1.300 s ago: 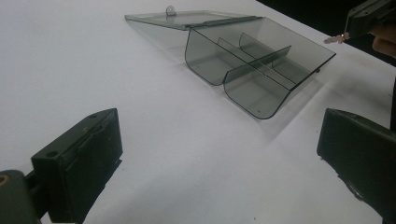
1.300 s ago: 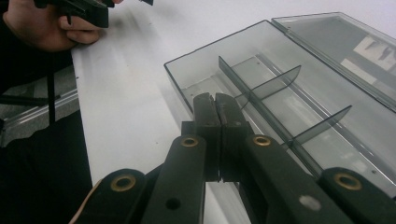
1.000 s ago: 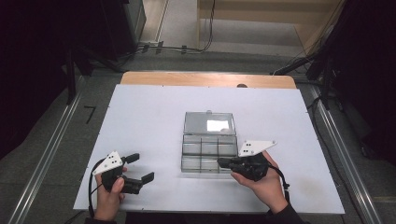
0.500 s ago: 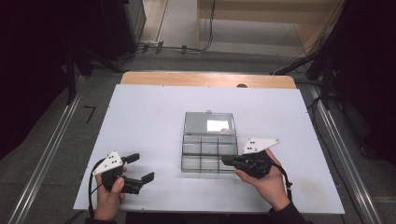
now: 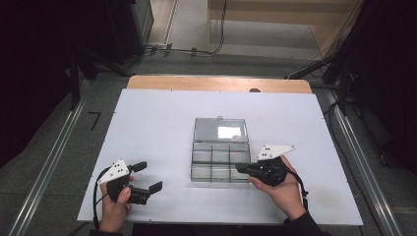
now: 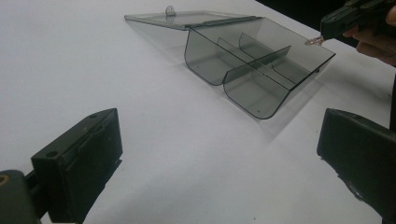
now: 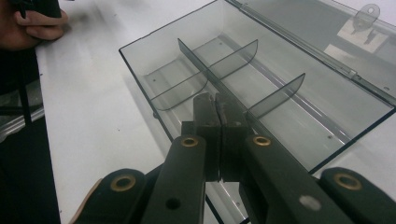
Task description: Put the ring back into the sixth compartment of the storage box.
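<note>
The open compartment box [image 5: 219, 157] sits mid-frame; the right gripper [image 5: 241, 168], jaws together, hovers over it; the left gripper [image 5: 147, 177], lower left, gapes wide.

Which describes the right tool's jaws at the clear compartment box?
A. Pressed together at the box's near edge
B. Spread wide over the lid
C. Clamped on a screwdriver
A: in the right gripper view the right tool has its jaws closed against each other over the open box.

Overhead light, bright on the white desk [image 5: 147, 128]; surroundings fall to near black. Hard glare patch on the open lid of the clear box [image 5: 219, 147]. Soft shadows beside the box in the left gripper view. Near tool parts blurred in both gripper views; mild grain.
</note>
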